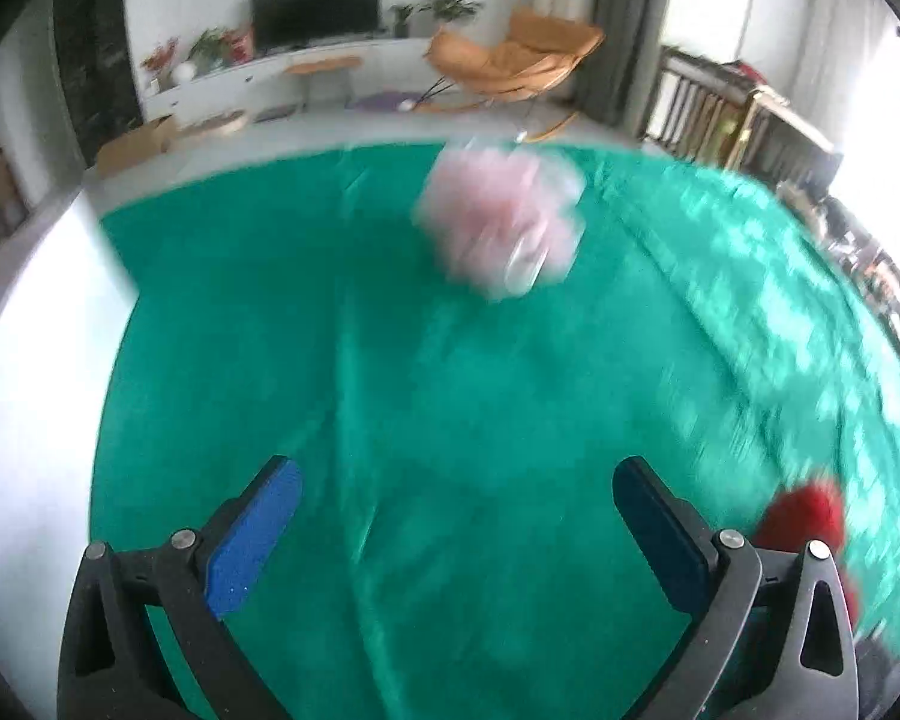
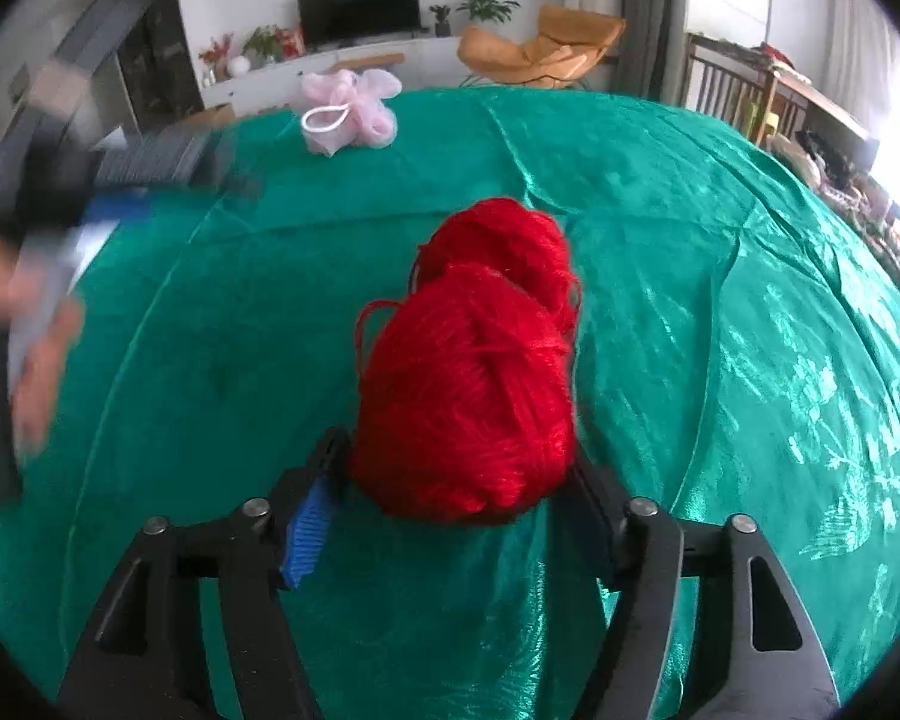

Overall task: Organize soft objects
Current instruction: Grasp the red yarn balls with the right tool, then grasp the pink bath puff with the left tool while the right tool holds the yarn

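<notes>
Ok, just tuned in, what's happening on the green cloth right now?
The right claw is closed on a red yarn skein, holding it above the green cloth. The left claw is open and empty over the cloth, its view blurred by motion. A pink bath pouf with a white loop sits untouched at the cloth's far edge.

A table draped in a shiny, wrinkled green cloth (image 2: 720,276) carries everything. A pink mesh bath pouf (image 2: 351,111) with a white cord loop lies on the cloth near the table's far edge. Two red yarn balls (image 2: 480,372) sit touching each other, well apart from the pouf, on the nearer side of it.
</notes>
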Demonstrator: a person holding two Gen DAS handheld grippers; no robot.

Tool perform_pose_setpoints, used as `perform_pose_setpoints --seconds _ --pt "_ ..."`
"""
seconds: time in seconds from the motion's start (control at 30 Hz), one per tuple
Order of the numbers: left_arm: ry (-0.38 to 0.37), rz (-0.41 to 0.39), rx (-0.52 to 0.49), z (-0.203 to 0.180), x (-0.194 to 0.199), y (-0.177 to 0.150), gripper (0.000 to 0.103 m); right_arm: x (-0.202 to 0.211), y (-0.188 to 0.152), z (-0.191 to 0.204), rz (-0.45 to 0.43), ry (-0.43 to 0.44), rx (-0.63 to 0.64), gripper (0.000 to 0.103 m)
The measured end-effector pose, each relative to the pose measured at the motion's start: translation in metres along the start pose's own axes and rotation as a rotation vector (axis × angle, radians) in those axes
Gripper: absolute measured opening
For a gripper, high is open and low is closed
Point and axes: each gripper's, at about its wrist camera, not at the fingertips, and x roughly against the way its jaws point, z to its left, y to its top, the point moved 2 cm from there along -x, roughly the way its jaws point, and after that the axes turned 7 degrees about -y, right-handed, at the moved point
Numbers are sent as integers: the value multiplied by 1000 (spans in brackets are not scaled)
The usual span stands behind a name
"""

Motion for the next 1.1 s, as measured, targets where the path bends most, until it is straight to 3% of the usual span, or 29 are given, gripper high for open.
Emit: perform_pose_setpoints --seconds 0.1,0.2,0.3,0.33,0.4,0.43,0.53,0.73,0.9,1.0,1.07,1.1 --pt "-10 -7 -10 -8 -23 46 103 -1 -1 5 4 -9 20 76" --pt "45 -3 -3 -9 -57 82 103 0 -3 5 4 -3 17 76" --pt "90 14 28 -4 -86 96 103 0 -3 5 4 -1 17 76" --pt "97 7 28 -2 -93 100 98 0 -3 6 4 -1 17 76" --pt "75 -15 19 -1 -97 101 61 0 -3 6 4 0 16 77" --pt "66 -31 20 1 -96 103 37 0 -3 6 4 0 17 77" --pt "40 -93 33 9 -76 99 28 -1 -2 6 4 1 17 77" --pt "-57 -68 -7 13 -4 42 28 -1 -2 6 4 1 17 77" --pt "-129 -7 -28 8 76 -46 29 -1 -2 6 5 -6 22 77" --pt "-102 -7 -55 8 106 -106 45 -2 -1 6 7 -4 26 79" --pt "-45 -26 -80 10 110 -130 88 -2 -2 6 8 3 25 80" --pt "-17 -31 -86 11 110 -140 92 -1 -2 5 7 8 26 80"
